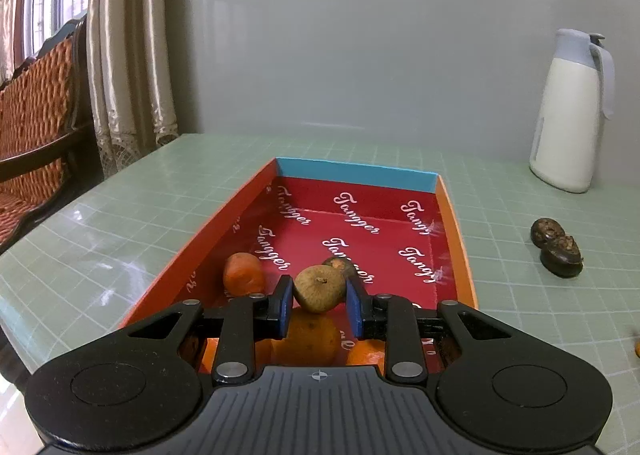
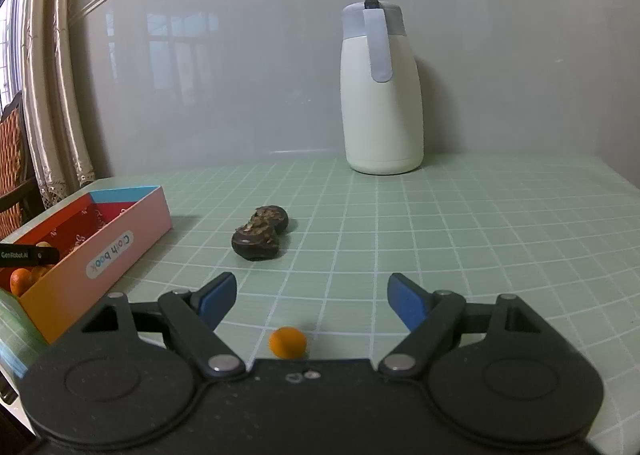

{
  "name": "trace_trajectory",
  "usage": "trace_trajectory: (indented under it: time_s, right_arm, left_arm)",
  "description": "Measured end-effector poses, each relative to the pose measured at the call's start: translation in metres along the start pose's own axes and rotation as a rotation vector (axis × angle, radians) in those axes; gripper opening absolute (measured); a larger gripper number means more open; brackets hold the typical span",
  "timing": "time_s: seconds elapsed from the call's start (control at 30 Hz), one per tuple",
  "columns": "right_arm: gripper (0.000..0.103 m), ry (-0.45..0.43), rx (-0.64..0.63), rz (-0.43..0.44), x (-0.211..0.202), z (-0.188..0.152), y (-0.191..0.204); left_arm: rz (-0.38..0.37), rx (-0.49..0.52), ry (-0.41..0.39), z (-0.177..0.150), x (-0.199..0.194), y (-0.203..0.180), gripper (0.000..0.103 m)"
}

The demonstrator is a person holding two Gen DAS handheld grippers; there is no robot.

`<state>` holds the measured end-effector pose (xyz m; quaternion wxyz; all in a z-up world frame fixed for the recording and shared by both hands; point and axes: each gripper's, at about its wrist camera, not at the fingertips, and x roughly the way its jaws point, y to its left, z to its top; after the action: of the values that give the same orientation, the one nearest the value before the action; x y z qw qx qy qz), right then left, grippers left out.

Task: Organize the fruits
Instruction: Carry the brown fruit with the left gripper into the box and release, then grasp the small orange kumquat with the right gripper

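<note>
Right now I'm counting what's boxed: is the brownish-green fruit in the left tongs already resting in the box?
Not resting: the brownish-green fruit is clamped between the left tongs, above the box.

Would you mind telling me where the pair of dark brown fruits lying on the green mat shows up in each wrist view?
Left wrist view: the dark brown fruits lie at the right edge, on the mat right of the box.
Right wrist view: the same pair sits near the centre, ahead of the open right gripper.
Shared landmark: the white jug against the wall behind them.
</note>
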<state>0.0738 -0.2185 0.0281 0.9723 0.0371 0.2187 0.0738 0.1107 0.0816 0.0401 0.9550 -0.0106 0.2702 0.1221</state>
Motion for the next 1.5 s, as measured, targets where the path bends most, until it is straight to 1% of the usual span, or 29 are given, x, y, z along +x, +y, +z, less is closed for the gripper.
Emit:
trace_trajectory:
  time_s: [0.07,0.1,0.13,0.2,0.23,0.37,0.43,0.53,0.63,0.67,0.73,0.83,1.0,1.13,1.2,1.27,1.3,1.43,1.5]
  right_arm:
    - [0.082,0.002,-0.004,0.006,0.001,0.000,0.002]
    - [0.082,0.002,-0.006,0.009,0.000,0.000,0.003]
    - [0.082,0.001,-0.009,0.010,0.000,0.000,0.004]
    - [0.082,0.000,-0.011,0.010,0.000,0.000,0.004]
    - [0.082,0.001,-0.010,0.010,0.000,0.000,0.004]
    - [0.082,0.009,-0.010,0.012,-0.001,-0.002,0.002]
    - [0.082,0.013,-0.016,0.013,-0.001,-0.003,0.002]
    - [0.082,0.018,-0.023,0.023,0.000,-0.004,0.003]
    - [0.080,0.025,-0.035,0.033,0.001,-0.004,0.005]
    - [0.079,0.027,-0.037,0.037,0.002,-0.004,0.007]
    - [0.076,0.031,-0.042,0.044,0.002,-0.004,0.008]
    - [0.072,0.041,-0.045,0.048,0.004,-0.005,0.009]
    - [0.059,0.070,-0.038,0.054,0.008,-0.008,0.009]
    - [0.055,0.087,-0.034,0.061,0.010,-0.010,0.010]
    - [0.050,0.097,-0.042,0.061,0.012,-0.012,0.012]
    - [0.048,0.108,-0.046,0.061,0.014,-0.013,0.013]
    - [0.044,0.113,-0.045,0.063,0.014,-0.014,0.014]
    - [0.038,0.117,-0.038,0.061,0.016,-0.014,0.013]
    - [0.032,0.127,-0.040,0.060,0.017,-0.015,0.014]
  left_arm:
    - [0.006,-0.010,0.014,0.000,0.001,0.002,0.029]
    - [0.014,-0.019,0.018,0.000,0.002,0.004,0.034]
    - [0.026,-0.031,0.031,-0.001,0.004,0.006,0.050]
    - [0.037,-0.043,0.011,-0.002,0.001,0.009,0.063]
    - [0.049,-0.039,0.000,-0.003,-0.003,0.009,0.064]
    - [0.037,-0.047,-0.031,-0.003,-0.014,0.010,0.068]
    - [0.034,-0.052,-0.047,-0.004,-0.020,0.010,0.077]
    - [0.020,-0.046,-0.075,-0.005,-0.031,0.008,0.078]
    - [0.013,-0.032,-0.080,-0.005,-0.038,0.006,0.080]
    - [0.016,-0.031,-0.086,-0.006,-0.041,0.006,0.080]
    - [0.022,-0.025,-0.094,-0.007,-0.046,0.006,0.086]
    - [0.026,-0.024,-0.100,-0.009,-0.051,0.008,0.088]
    - [0.017,-0.026,-0.092,-0.015,-0.056,0.011,0.088]
    - [0.008,-0.023,-0.079,-0.020,-0.059,0.012,0.089]
    - [0.006,-0.026,-0.075,-0.022,-0.060,0.012,0.089]
    - [0.005,-0.028,-0.074,-0.023,-0.061,0.013,0.090]
    - [0.005,-0.029,-0.073,-0.023,-0.061,0.013,0.090]
    - [0.009,-0.039,-0.071,-0.024,-0.061,0.018,0.091]
    - [0.012,-0.043,-0.070,-0.024,-0.061,0.020,0.092]
